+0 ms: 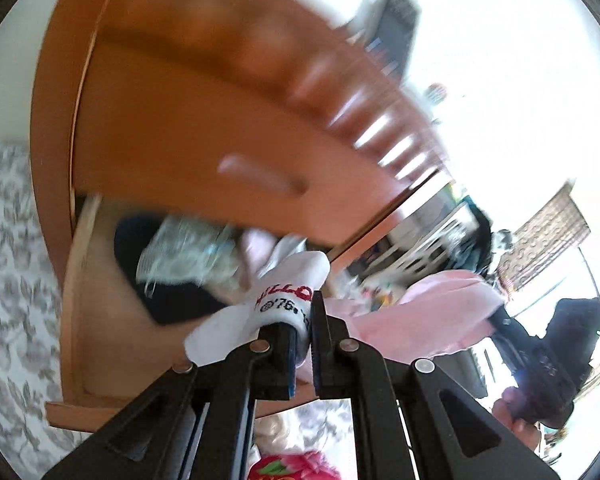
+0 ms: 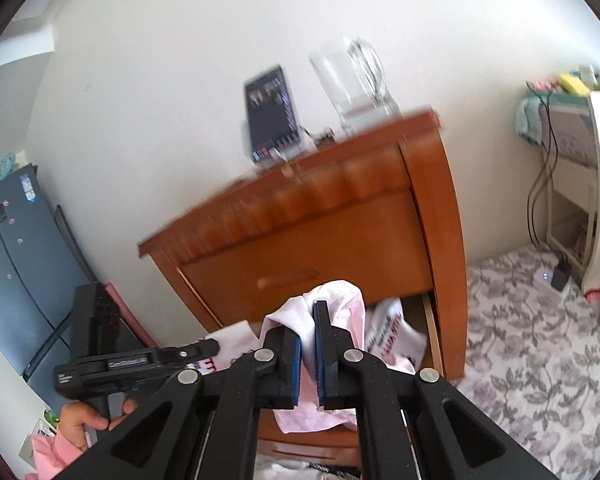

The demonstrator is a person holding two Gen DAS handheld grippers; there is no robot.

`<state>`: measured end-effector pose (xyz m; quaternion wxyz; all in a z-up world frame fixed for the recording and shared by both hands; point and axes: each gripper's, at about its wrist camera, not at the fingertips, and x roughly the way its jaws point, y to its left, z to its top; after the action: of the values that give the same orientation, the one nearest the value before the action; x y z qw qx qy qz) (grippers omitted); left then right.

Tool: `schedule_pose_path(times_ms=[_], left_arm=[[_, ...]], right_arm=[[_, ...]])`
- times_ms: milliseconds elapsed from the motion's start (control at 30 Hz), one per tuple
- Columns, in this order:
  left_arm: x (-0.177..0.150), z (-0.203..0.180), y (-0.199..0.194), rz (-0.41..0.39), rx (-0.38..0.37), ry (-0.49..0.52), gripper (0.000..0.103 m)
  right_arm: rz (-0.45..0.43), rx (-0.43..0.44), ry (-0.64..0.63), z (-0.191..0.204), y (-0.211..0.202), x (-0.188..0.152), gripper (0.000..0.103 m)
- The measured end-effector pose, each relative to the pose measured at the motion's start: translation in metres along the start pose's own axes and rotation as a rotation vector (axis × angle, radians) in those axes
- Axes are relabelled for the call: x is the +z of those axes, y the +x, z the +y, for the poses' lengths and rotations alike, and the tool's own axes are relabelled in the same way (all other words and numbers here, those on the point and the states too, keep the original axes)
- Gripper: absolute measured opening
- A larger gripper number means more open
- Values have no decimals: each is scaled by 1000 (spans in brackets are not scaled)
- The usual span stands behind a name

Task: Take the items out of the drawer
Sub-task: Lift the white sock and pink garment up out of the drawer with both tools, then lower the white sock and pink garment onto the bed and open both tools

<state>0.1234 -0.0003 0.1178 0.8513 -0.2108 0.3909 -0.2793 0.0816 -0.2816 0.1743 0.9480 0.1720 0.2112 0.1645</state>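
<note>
The left gripper (image 1: 300, 328) has its jaws clamped on a white sock (image 1: 276, 300) with red and black lettering, held just above the near edge of the open drawer (image 1: 100, 320). Inside the drawer, behind the sock, lie a dark garment (image 1: 140, 256), a crinkled clear bag (image 1: 188, 248) and some pale pink cloth, all blurred. The right gripper (image 2: 308, 344) has its jaws clamped on a pale pink cloth (image 2: 332, 304), which drapes over and between the pads in front of the wooden nightstand (image 2: 320, 232). More white clothing with printed text (image 2: 392, 332) sits in the drawer to the right. On top of the nightstand stand a clear glass jug (image 2: 352, 84) and a dark box (image 2: 272, 112). The floor (image 2: 532, 344) has a floral pattern.
</note>
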Motion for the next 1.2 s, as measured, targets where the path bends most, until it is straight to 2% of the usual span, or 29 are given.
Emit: schedule_pose_path(times_ms=[267, 400, 600, 700, 867, 1200], left_arm=[[6, -46, -77, -200, -52, 109, 6], [-1, -58, -107, -254, -44, 136, 6], [-19, -76, -138, -291, -19, 180, 6], [-30, -82, -148, -292, -31, 197, 6], [-50, -85, -150, -258, -35, 202, 6], [-88, -76, -122, -127, -40, 161, 6]], right_arm=[[-148, 52, -58, 38, -57, 23, 6], [-218, 70, -101, 55, -88, 31, 6], [-246, 90, -154, 75, -121, 31, 6], [-249, 97, -173, 83, -136, 26, 6], [-208, 90, -191, 86, -145, 9, 6], [-42, 45, -146, 63, -121, -21, 6]])
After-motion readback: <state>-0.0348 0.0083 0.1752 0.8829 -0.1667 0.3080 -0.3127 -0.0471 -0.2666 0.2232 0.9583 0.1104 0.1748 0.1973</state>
